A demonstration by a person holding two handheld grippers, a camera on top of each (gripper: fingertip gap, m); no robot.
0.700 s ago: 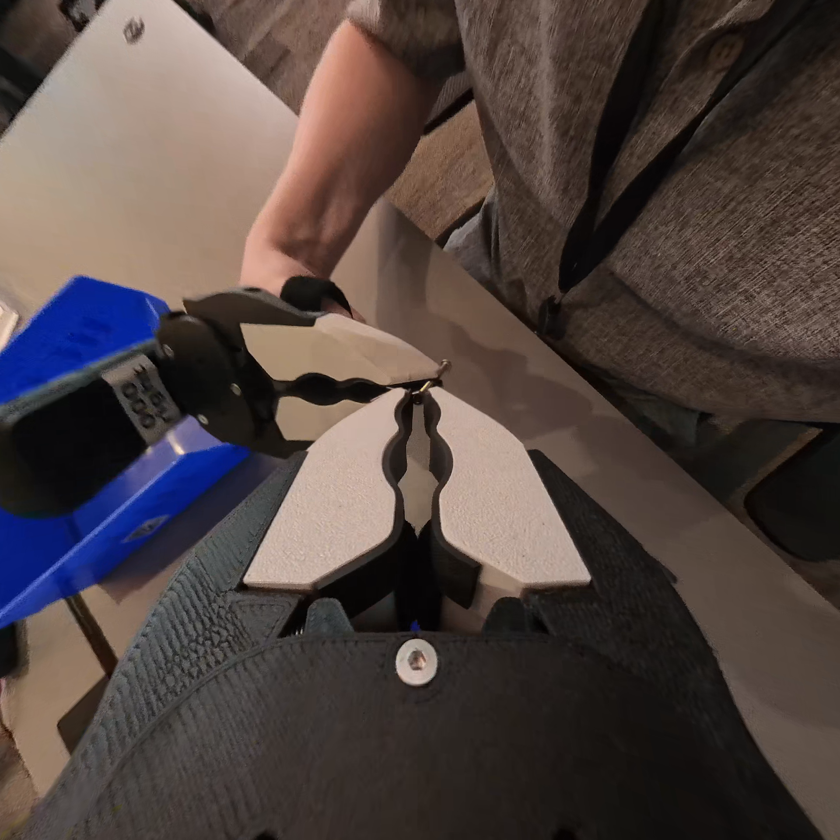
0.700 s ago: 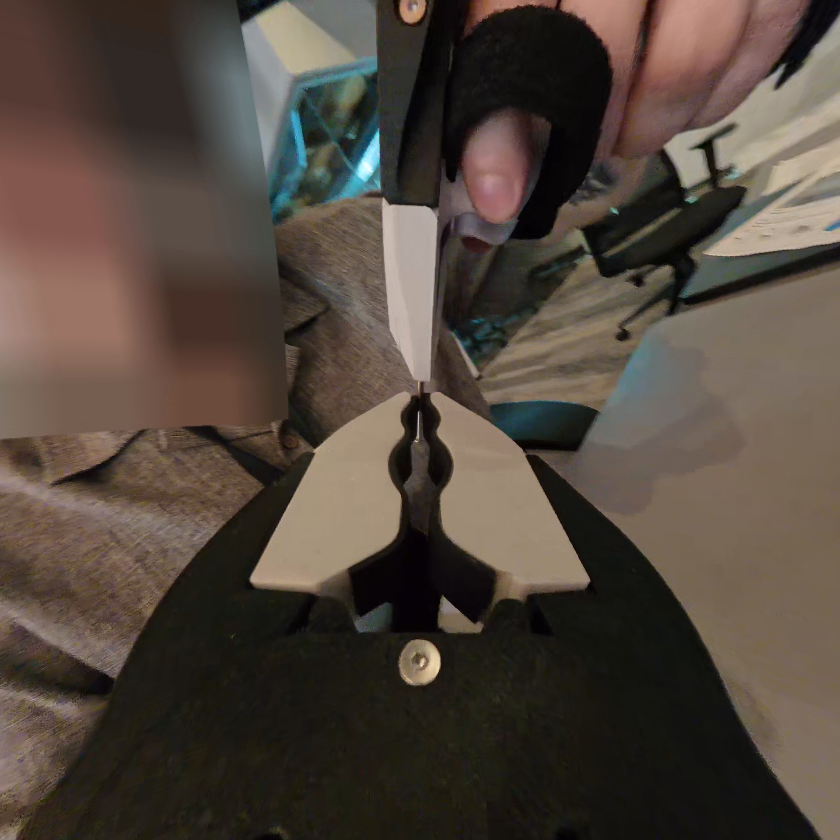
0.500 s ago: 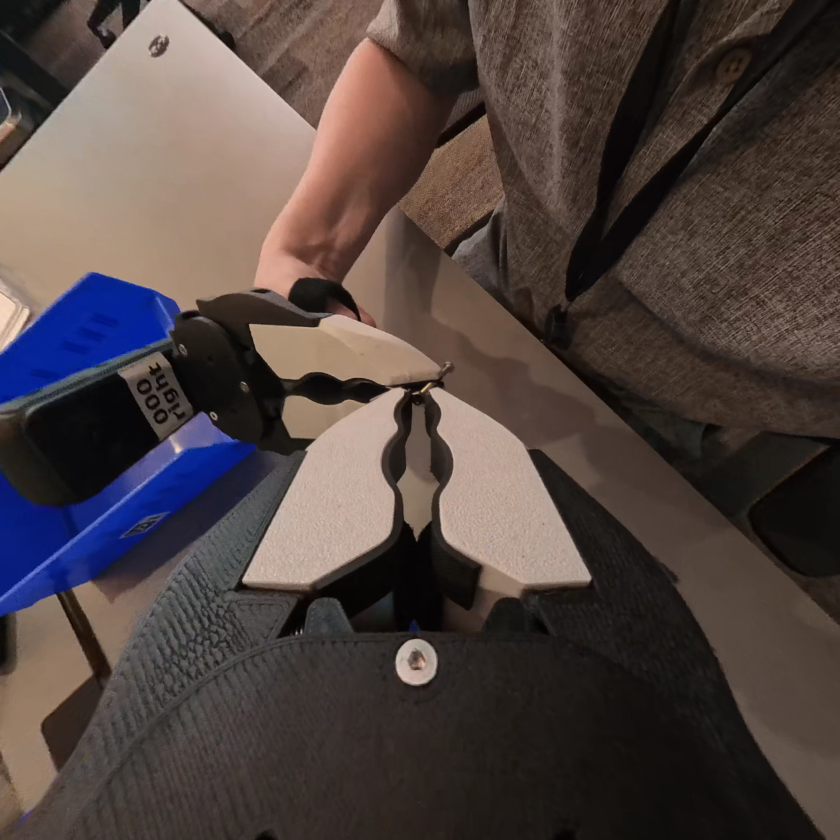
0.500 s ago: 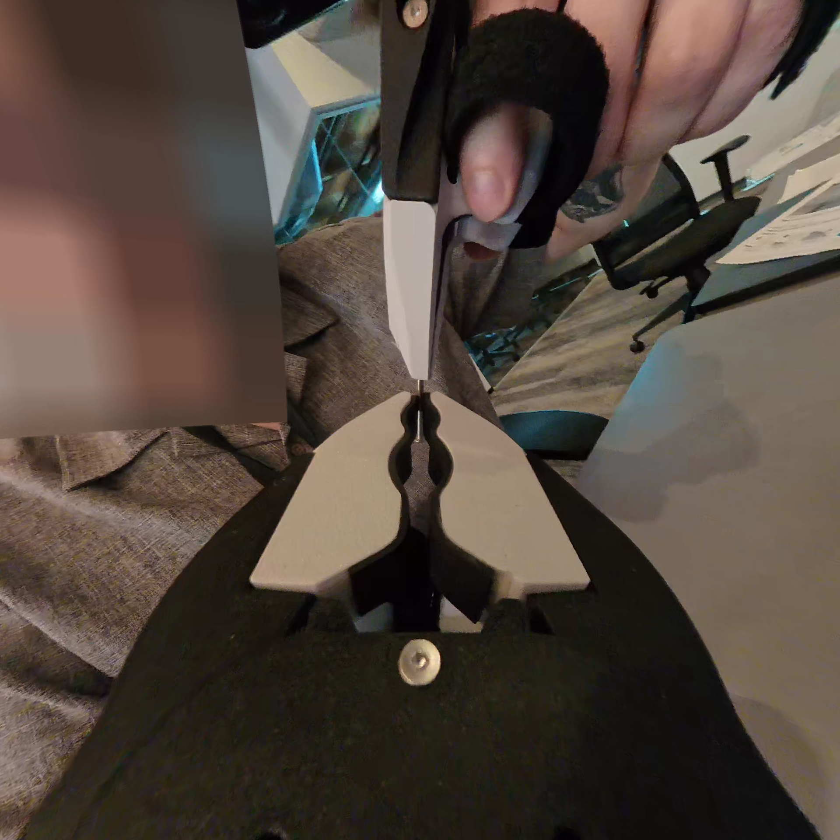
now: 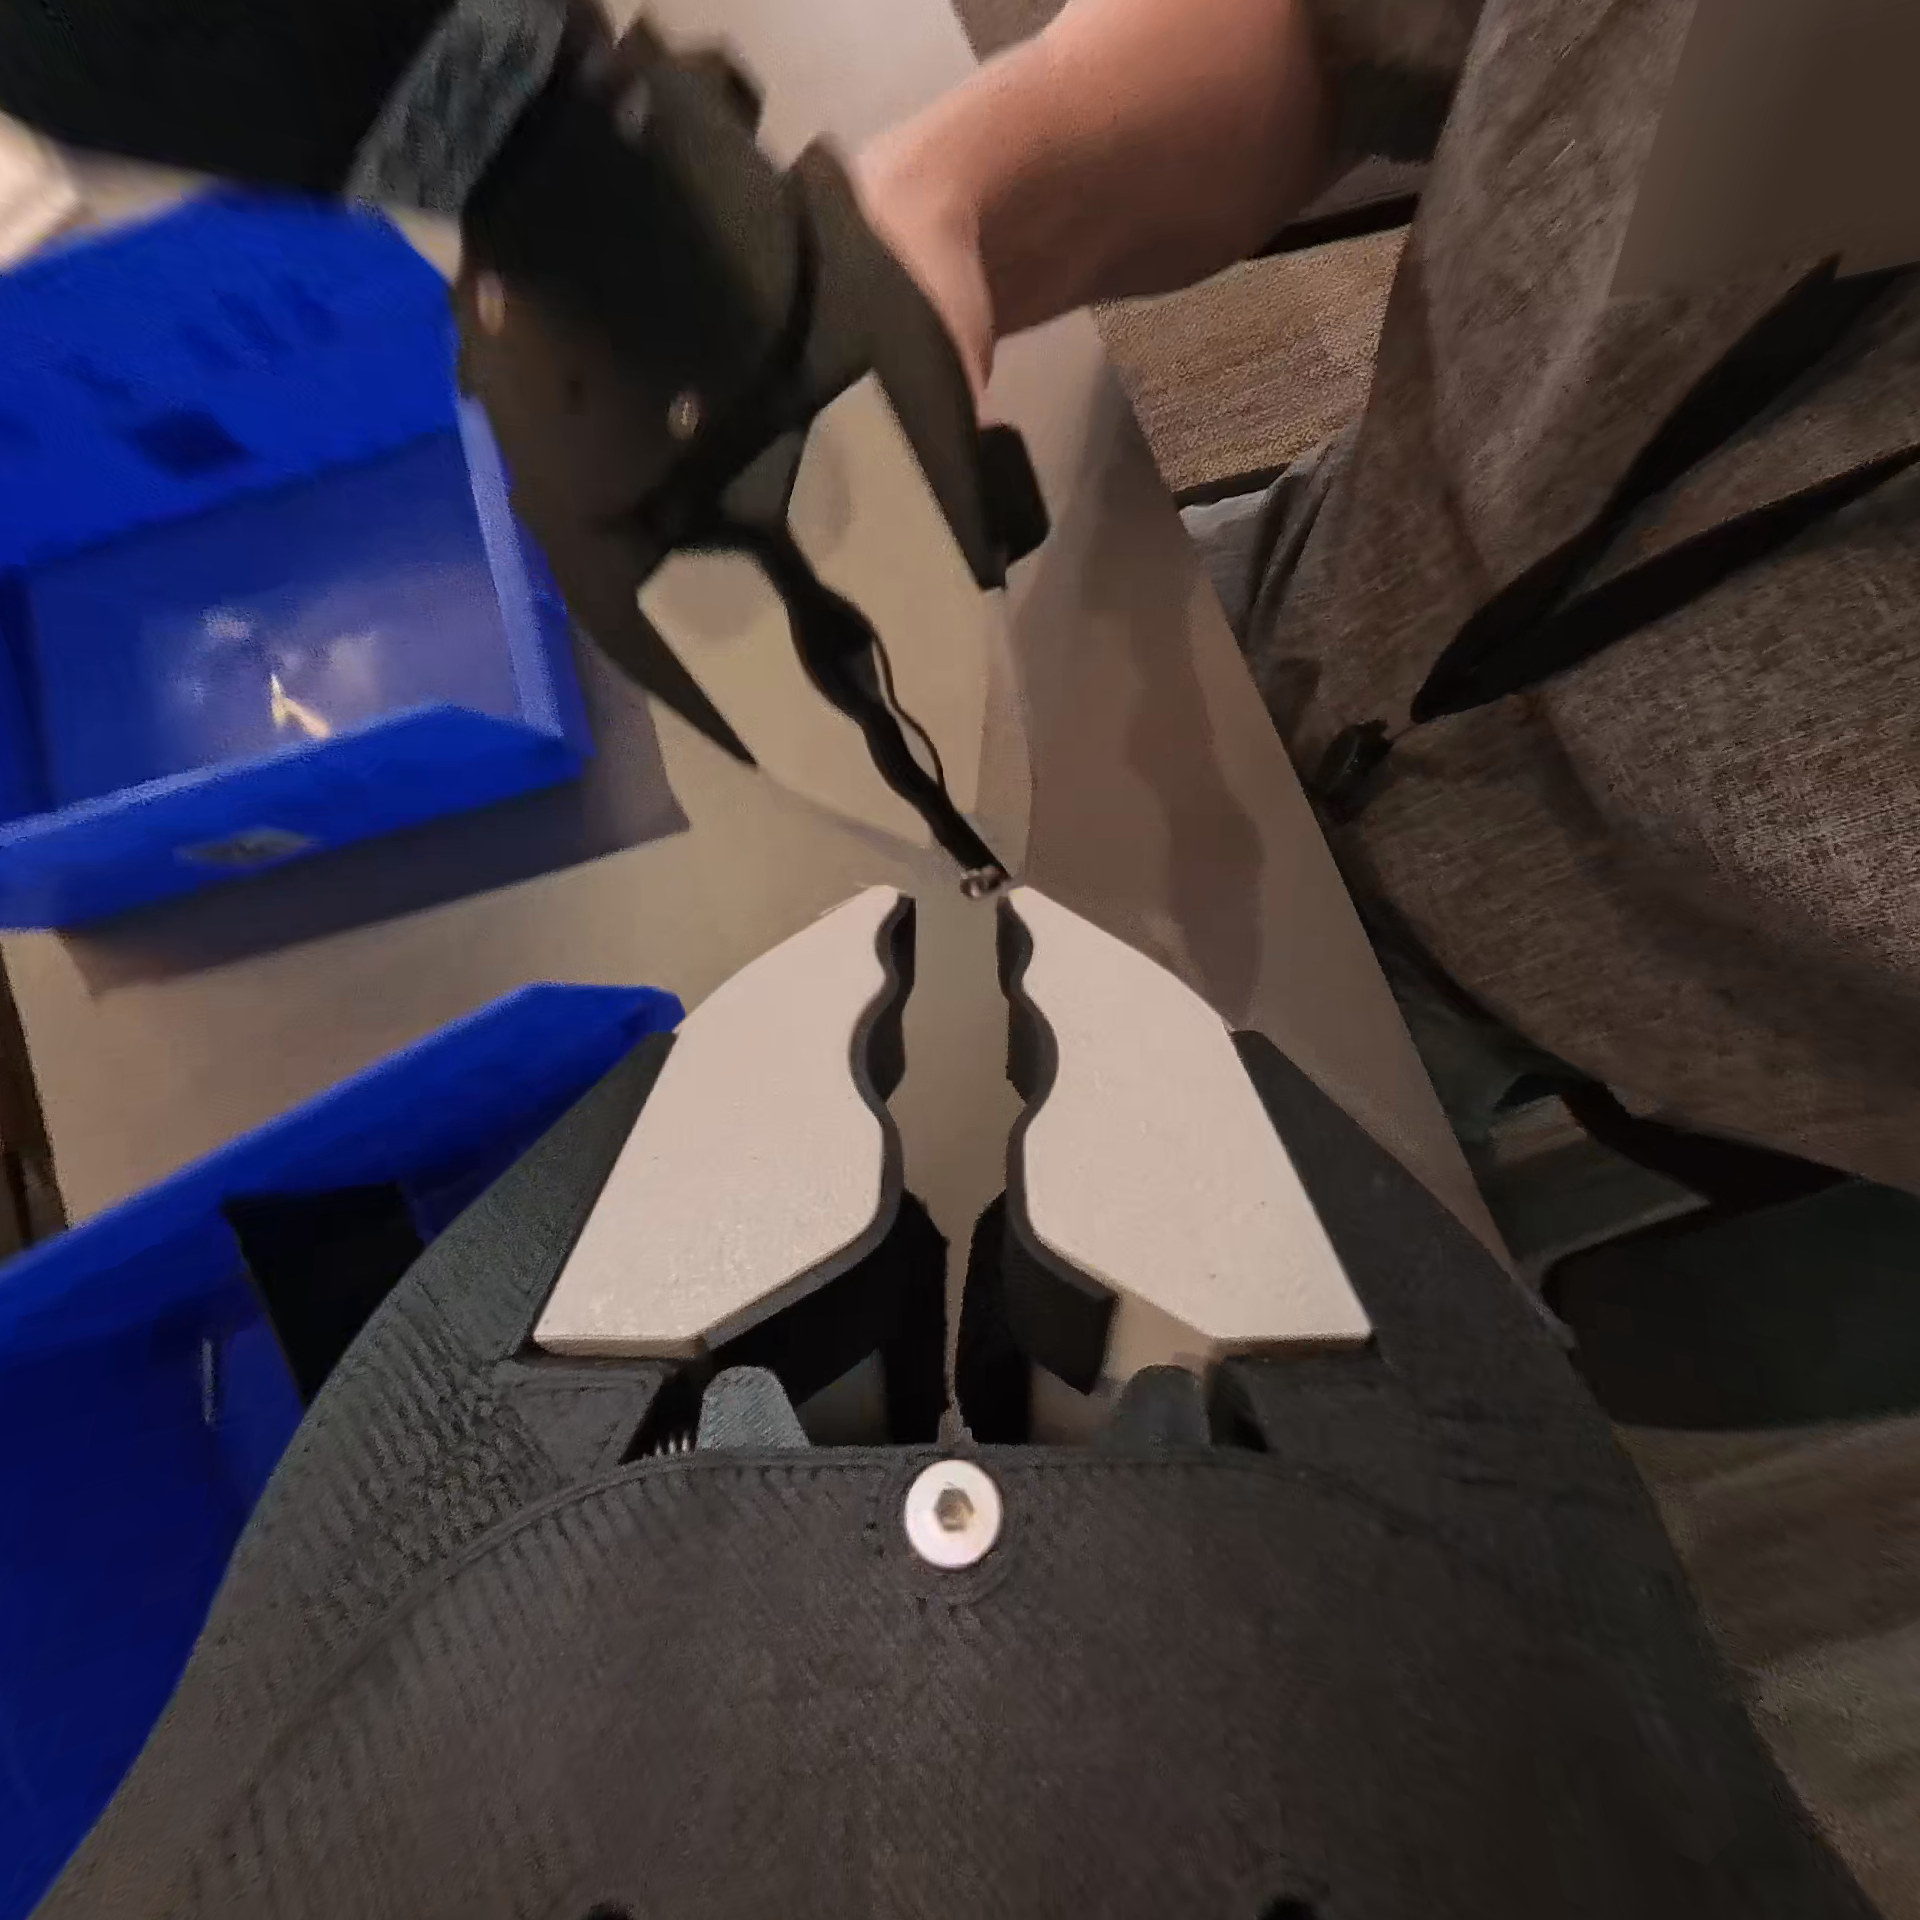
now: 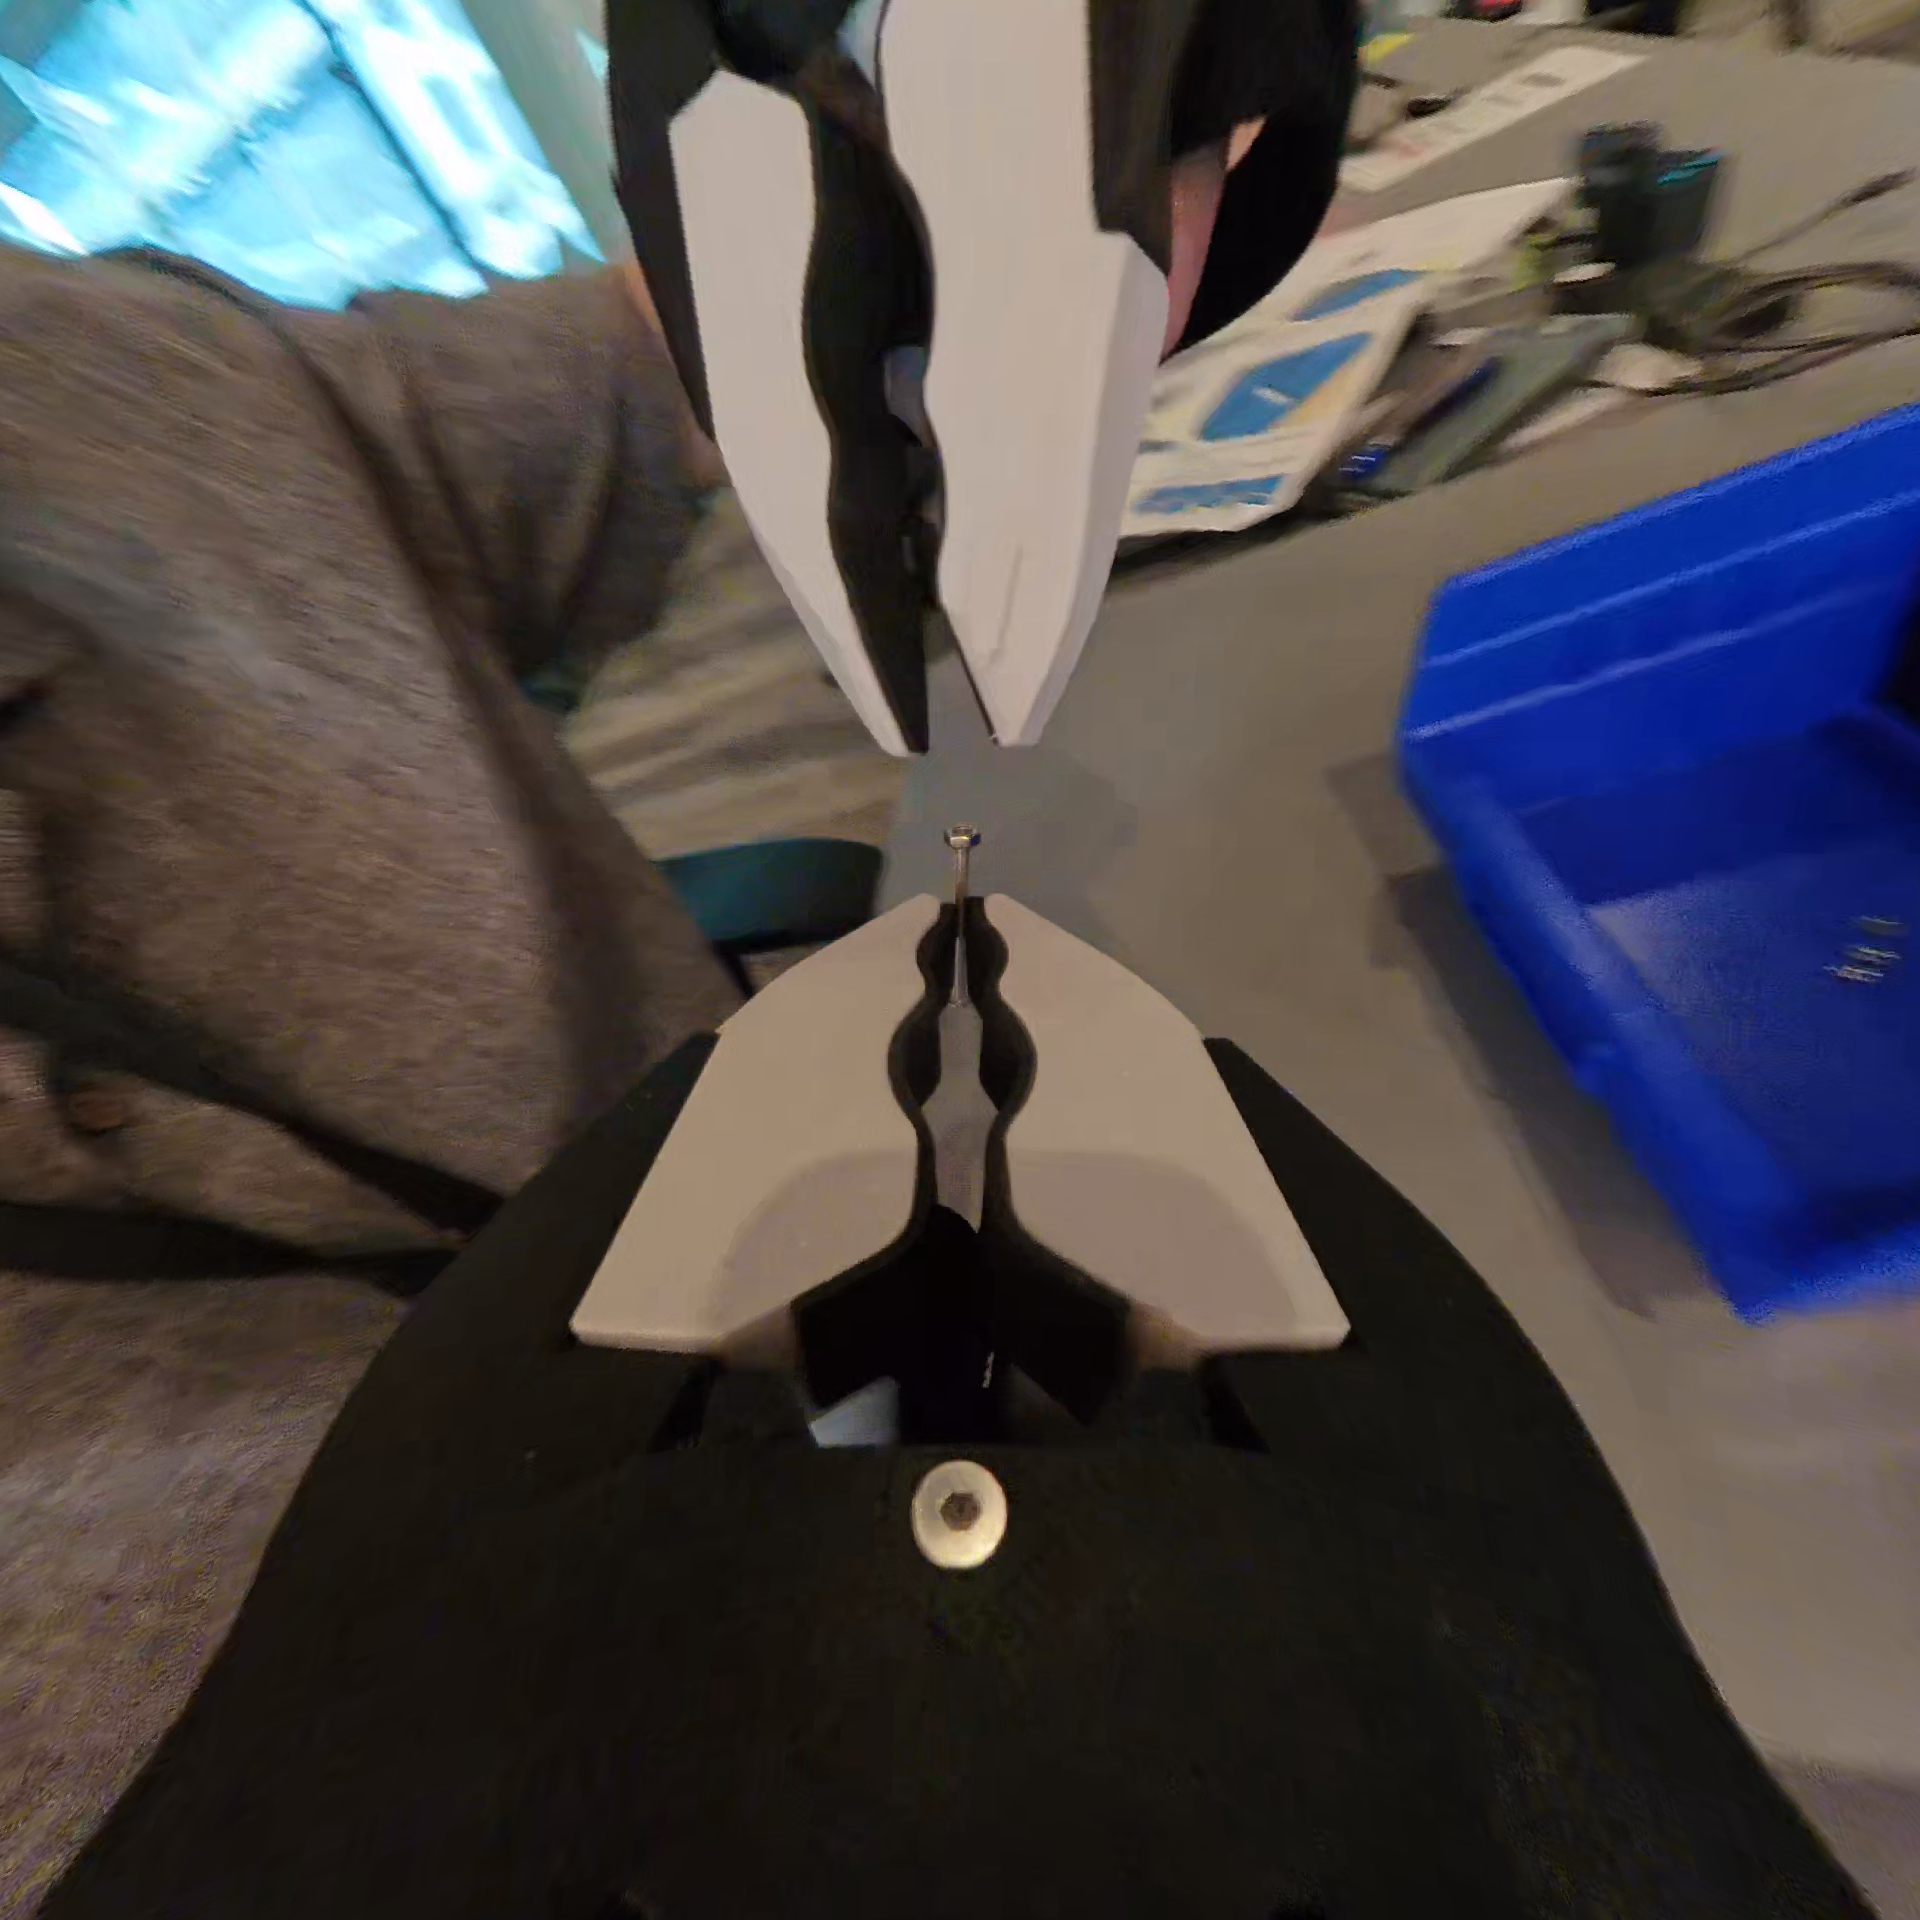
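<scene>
Left wrist view: the left gripper [image 5: 954, 909] has let go, fingers now parted and empty; the right gripper [image 5: 971, 871] at twelve o'clock pinches the small screw [image 5: 982, 883]. Right wrist view: right gripper [image 6: 961, 906] alone grips the screw [image 6: 962, 883]; left gripper [image 6: 961, 743] has backed off. Blue bin [image 6: 1662, 935] contents blurred.

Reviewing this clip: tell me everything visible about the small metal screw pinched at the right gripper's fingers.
The screw is thin, silvery metal, with a slim shaft and a small rounded head at its far end. The right gripper is shut on the shaft, pinching it at the very tips of its pale fingers, so the head sticks out forward along them. The left gripper faces it tip to tip, slightly parted, with a clear gap to the head. Nothing else touches it. Thread detail is too small to make out.
</scene>
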